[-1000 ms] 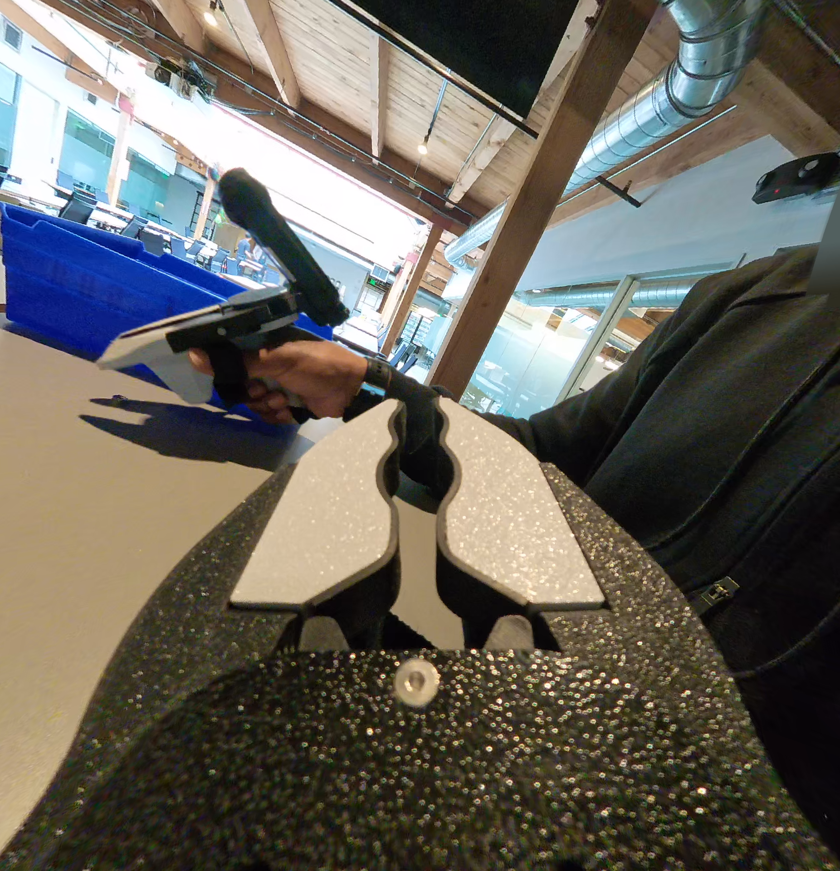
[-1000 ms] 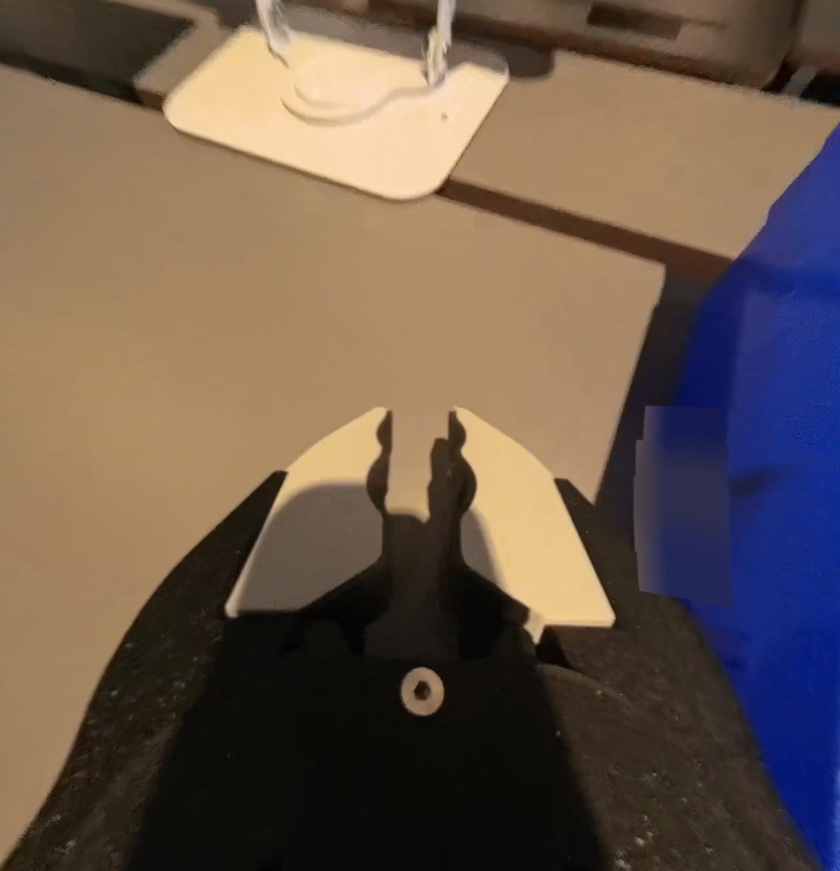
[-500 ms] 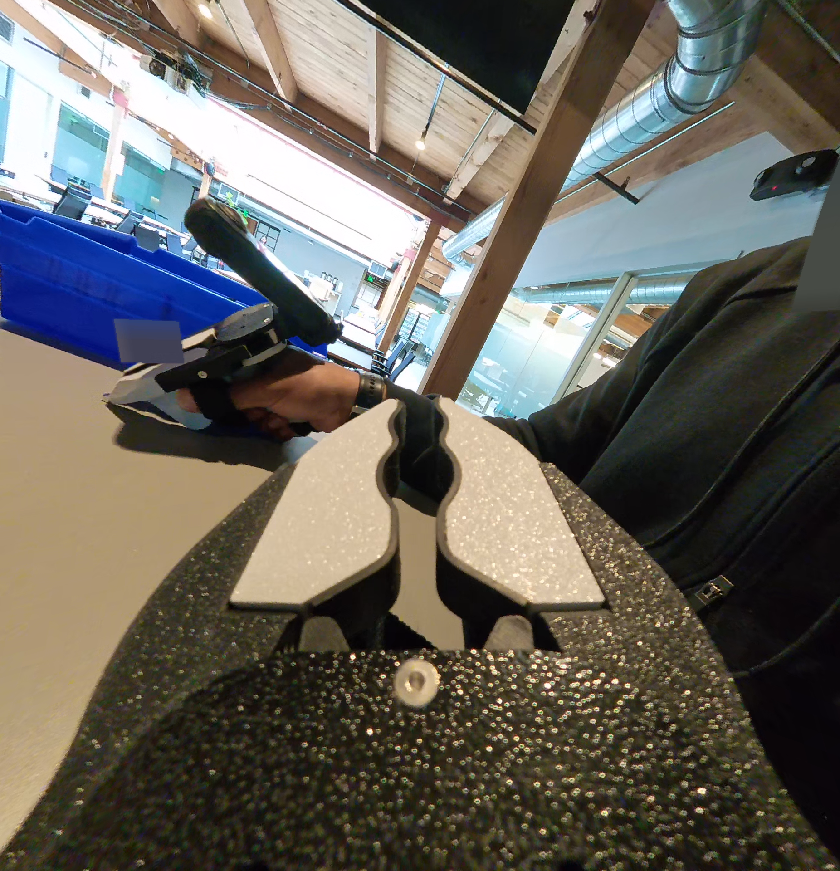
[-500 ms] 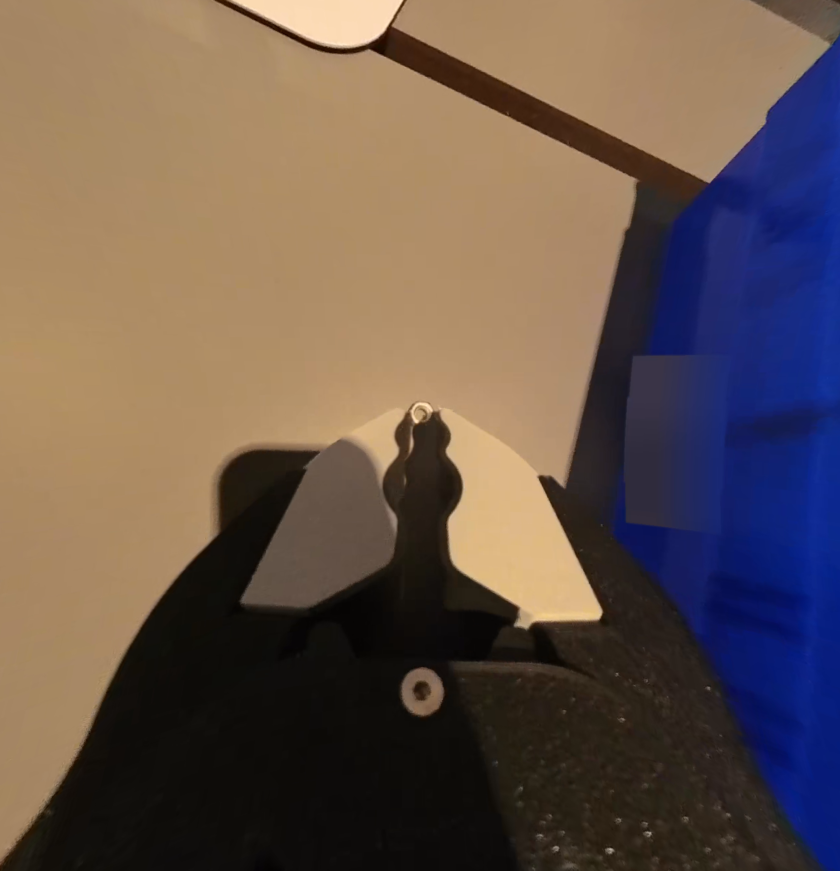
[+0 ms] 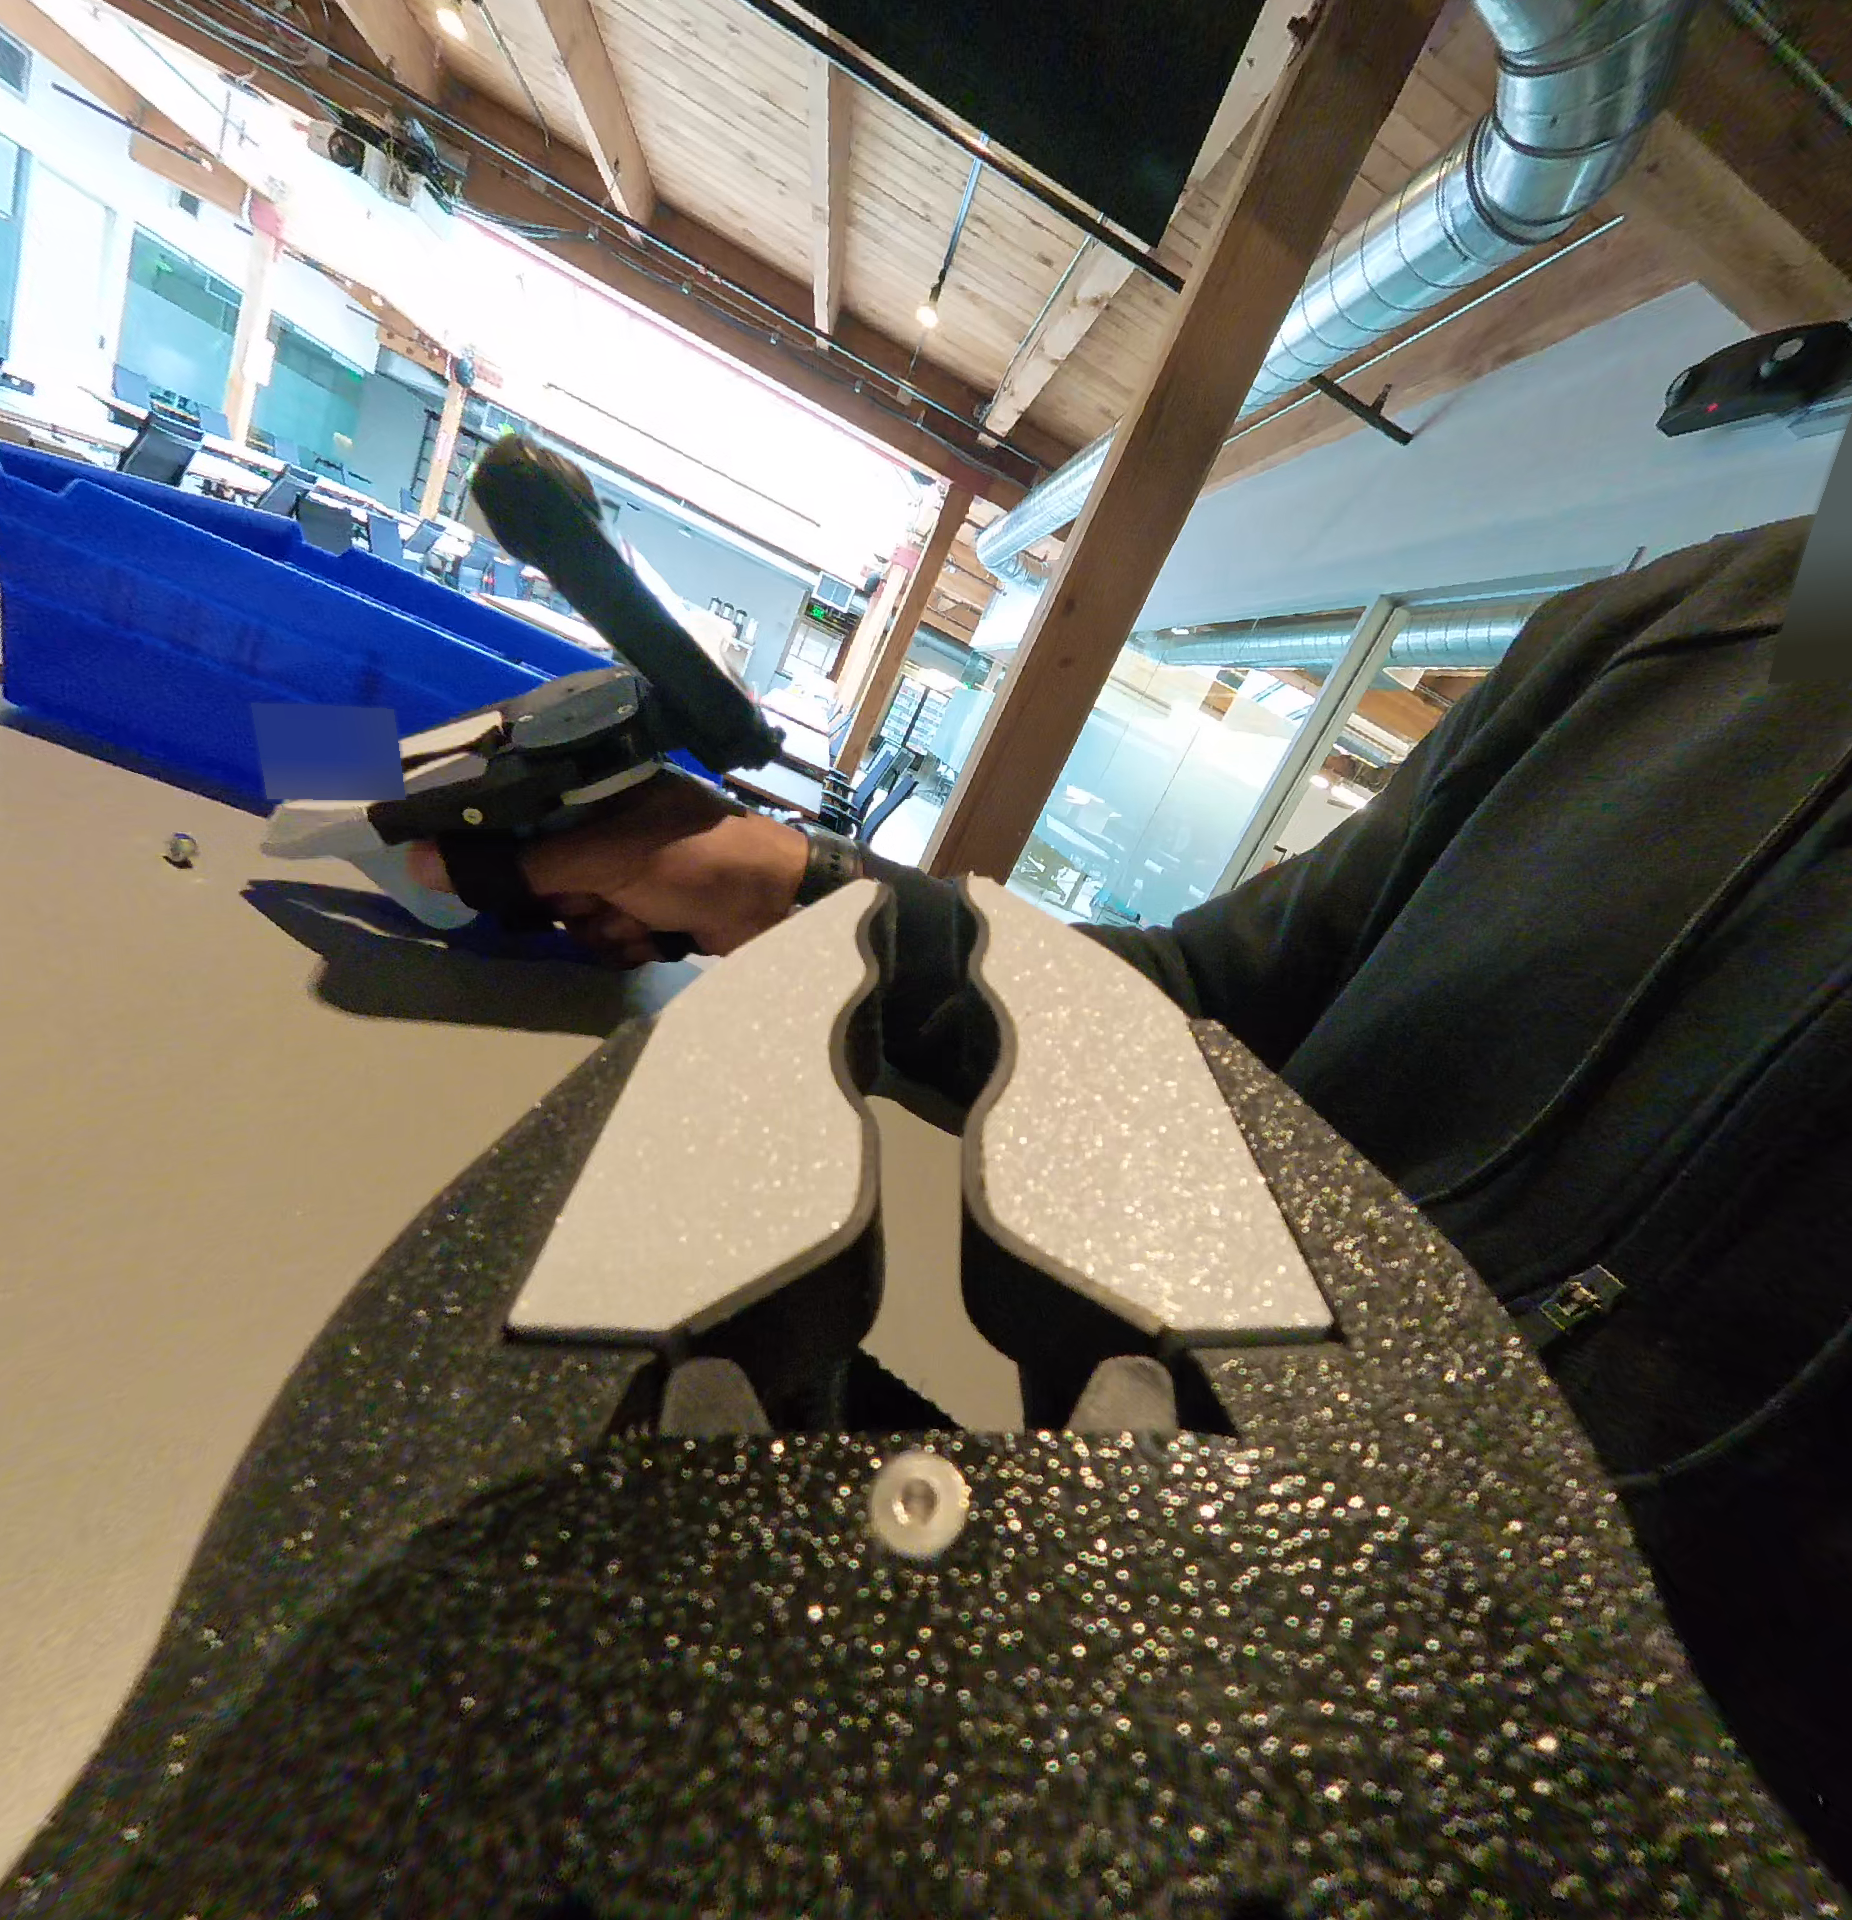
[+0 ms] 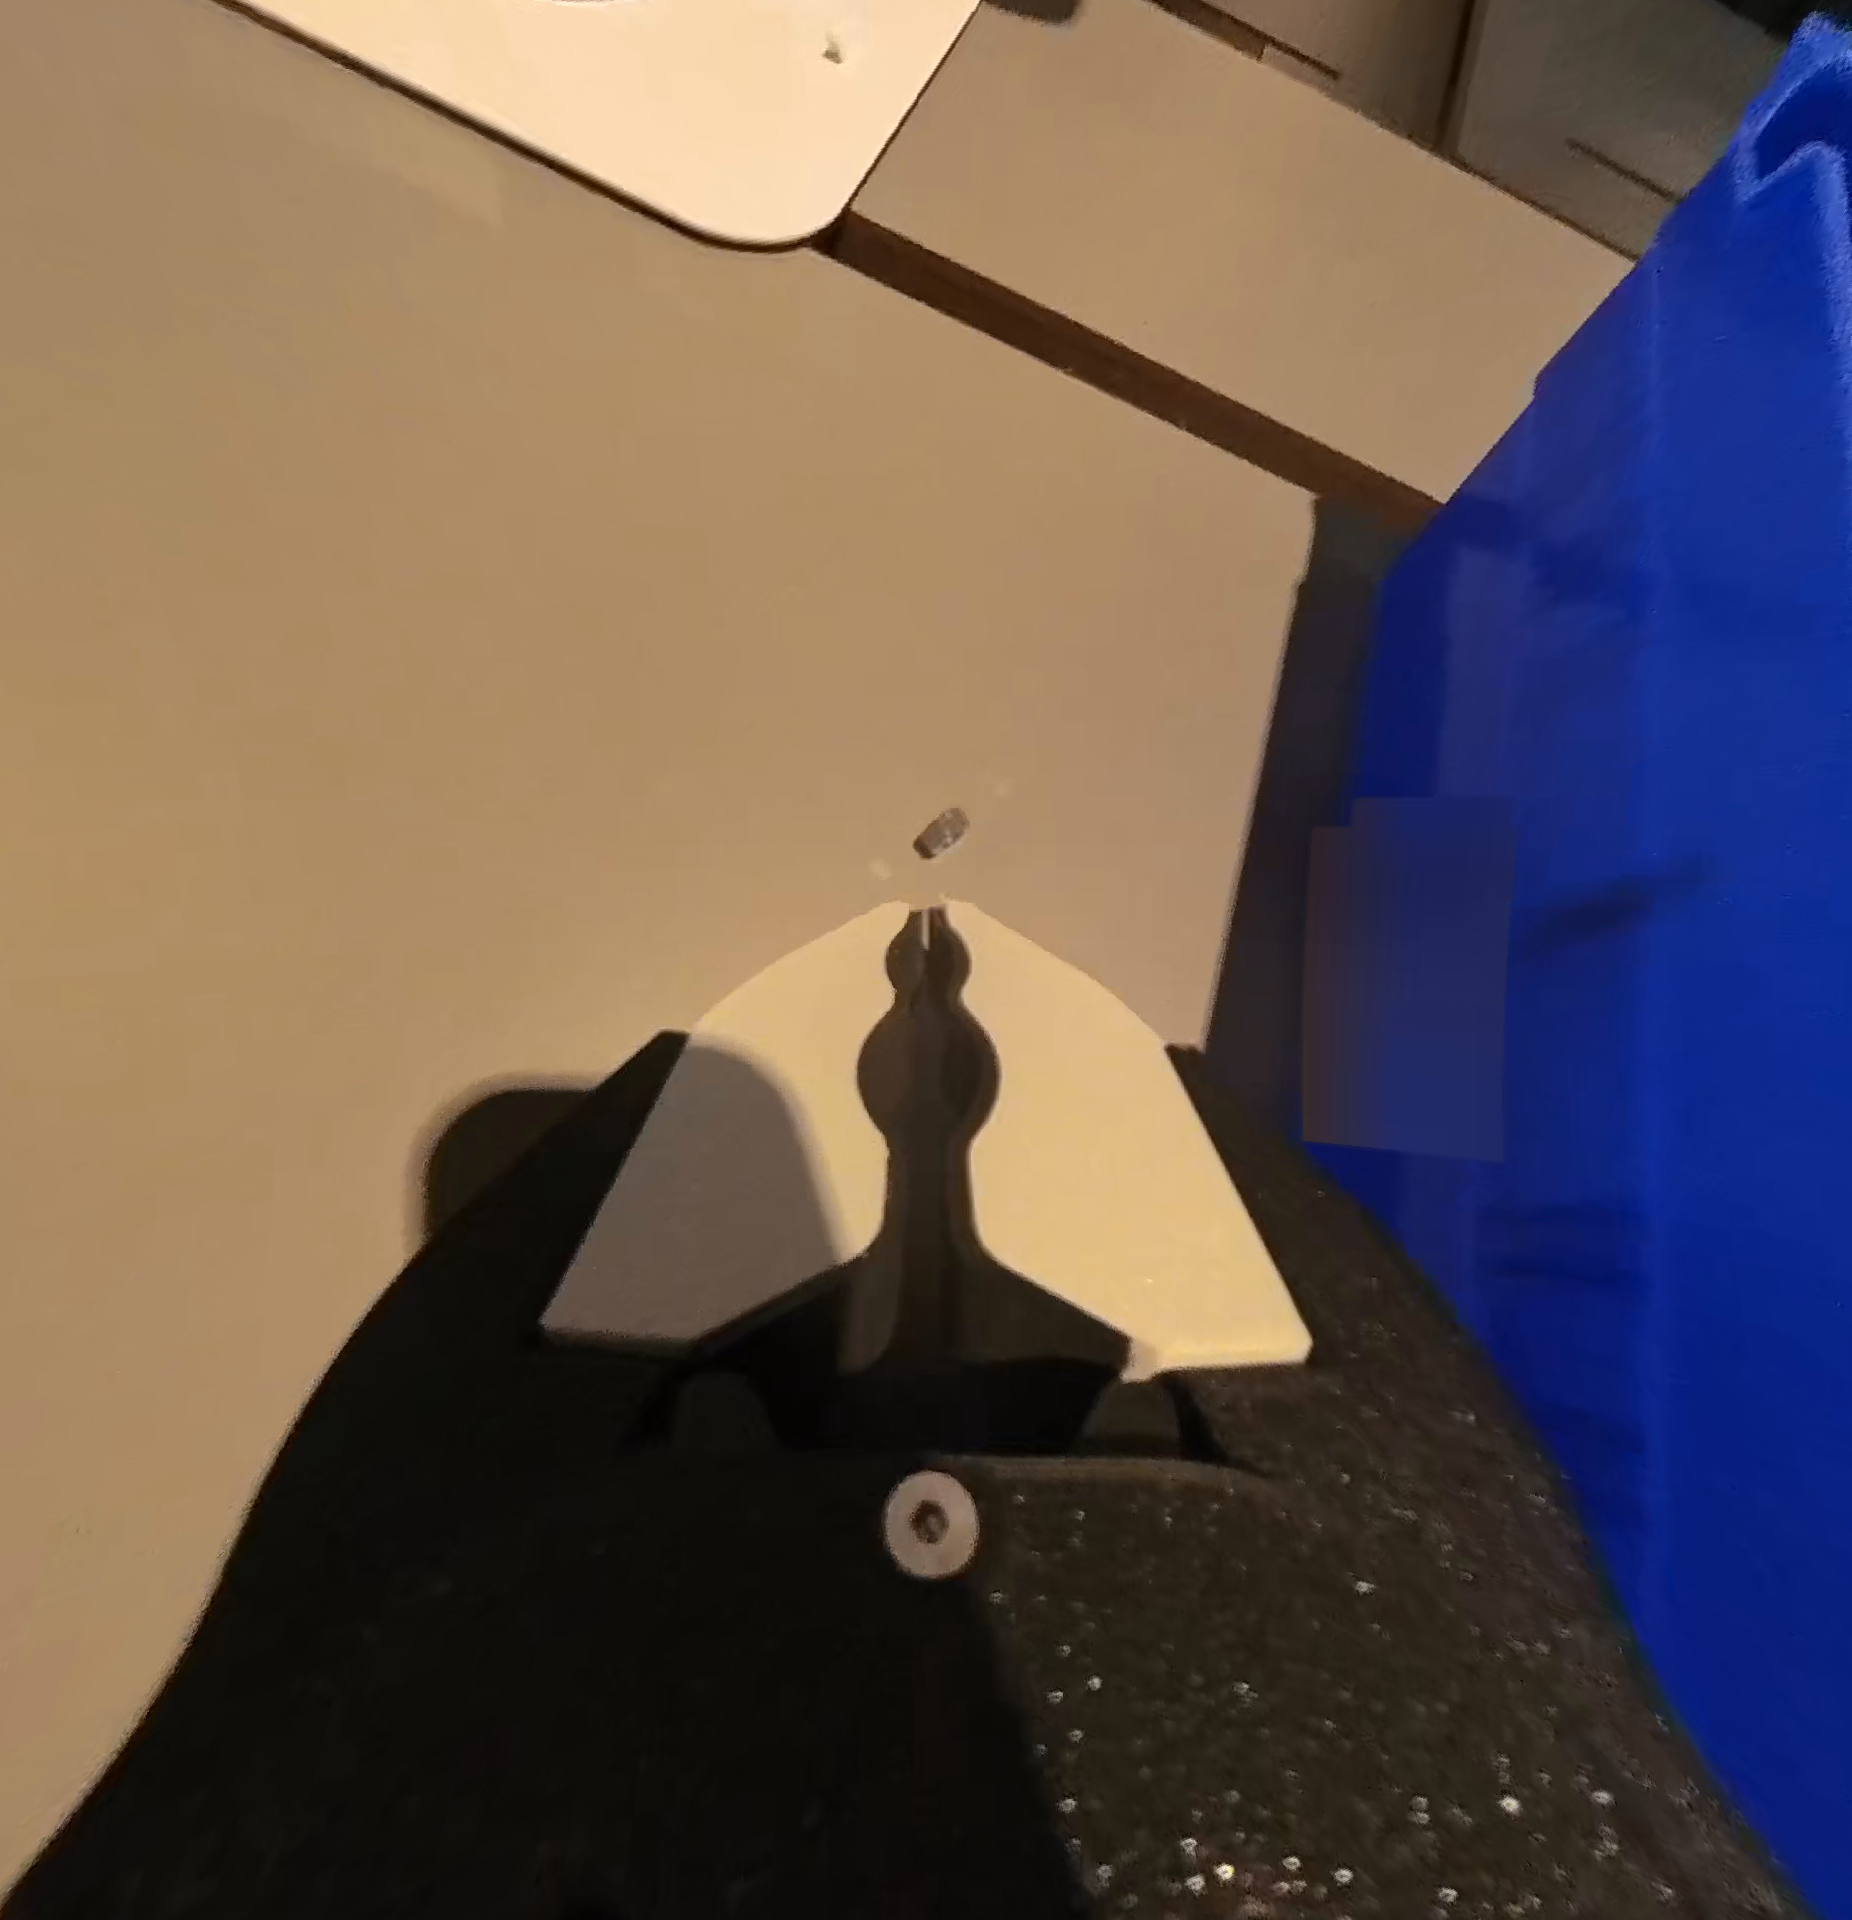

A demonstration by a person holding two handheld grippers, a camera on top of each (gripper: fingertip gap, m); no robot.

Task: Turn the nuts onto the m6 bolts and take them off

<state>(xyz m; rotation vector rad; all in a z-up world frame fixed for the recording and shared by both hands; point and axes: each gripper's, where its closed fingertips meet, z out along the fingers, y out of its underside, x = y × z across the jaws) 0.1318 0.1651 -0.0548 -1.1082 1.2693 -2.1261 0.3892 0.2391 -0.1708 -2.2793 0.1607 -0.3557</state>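
Note:
A small metal nut (image 6: 940, 834) lies loose on the tan table (image 6: 486, 623), just ahead of my right gripper (image 6: 927, 914). That gripper is shut, its pads meet and nothing is between them. The left wrist view shows the same: the right gripper (image 5: 278, 834), held in a person's hand (image 5: 641, 894), has its tips low over the table with the nut (image 5: 179, 849) in front of them. My left gripper (image 5: 924, 904) is near the person's black jacket (image 5: 1524, 935). Its fingertips stand a narrow gap apart; the space between them is dark against the sleeve, so I cannot tell whether anything is held.
A blue plastic bin (image 6: 1628, 727) stands right of the right gripper; it also shows in the left wrist view (image 5: 174, 623) behind that gripper. A pale flat board (image 6: 693, 125) lies at the far edge. A dark seam (image 6: 1109, 353) crosses the table. The grippers' ends are close to 30 cm from one another.
My right gripper came down to the table and closed at the nut. The nut was at its tips, then slipped out ahead, and the pads met on air. The left gripper held still.

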